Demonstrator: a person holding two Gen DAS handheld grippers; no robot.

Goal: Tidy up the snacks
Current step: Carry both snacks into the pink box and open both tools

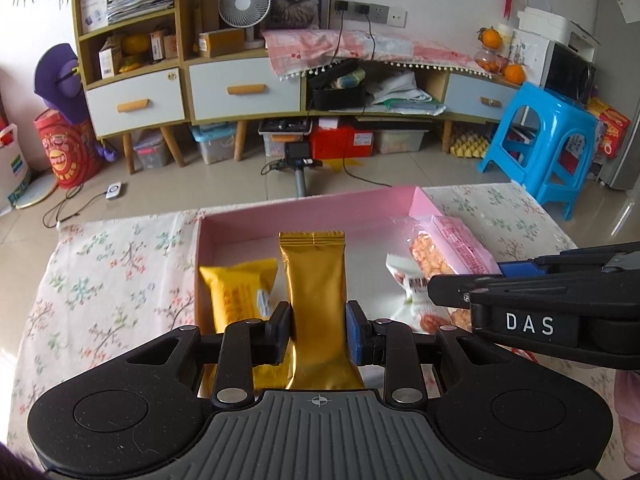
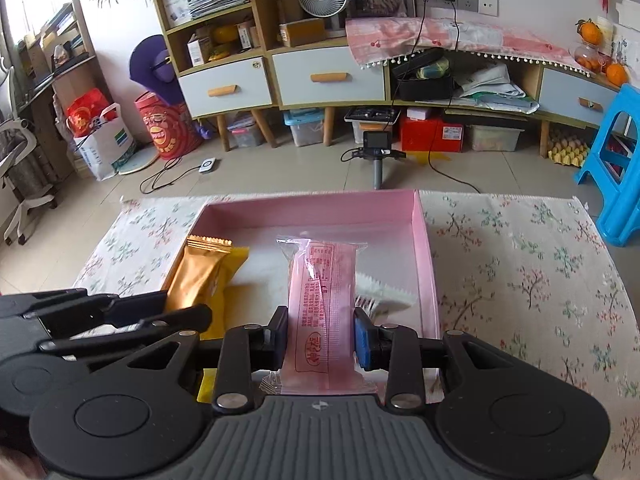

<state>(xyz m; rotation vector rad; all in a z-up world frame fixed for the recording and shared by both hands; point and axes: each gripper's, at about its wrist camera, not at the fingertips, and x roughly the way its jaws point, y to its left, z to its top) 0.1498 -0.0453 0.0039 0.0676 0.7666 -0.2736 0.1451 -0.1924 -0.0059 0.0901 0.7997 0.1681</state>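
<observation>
Fingers of the left gripper (image 1: 319,334) are pinched nearly closed on a gold foil snack packet (image 1: 316,292), gripping it across its lower half so that its crimped top points toward the far wall of the pink box (image 1: 304,216). Those of the right gripper (image 2: 321,338) are likewise clamped on a pink printed wafer packet (image 2: 323,304), held lengthwise in the same way. Both packets hang over the box's open interior, side by side, the gold one toward the left wall, the pink one nearer the right.

Already lying in the box are a yellow packet (image 1: 236,292) at the left and a white packet with a serrated edge (image 2: 380,292) at the right; whether the held packets touch the box floor is hard to judge from these angles.

The step in hand looks like placing: two snacks carried in together. Next, each should be lowered beside its neighbour, kept parallel, then released without overlapping the packets beneath.
</observation>
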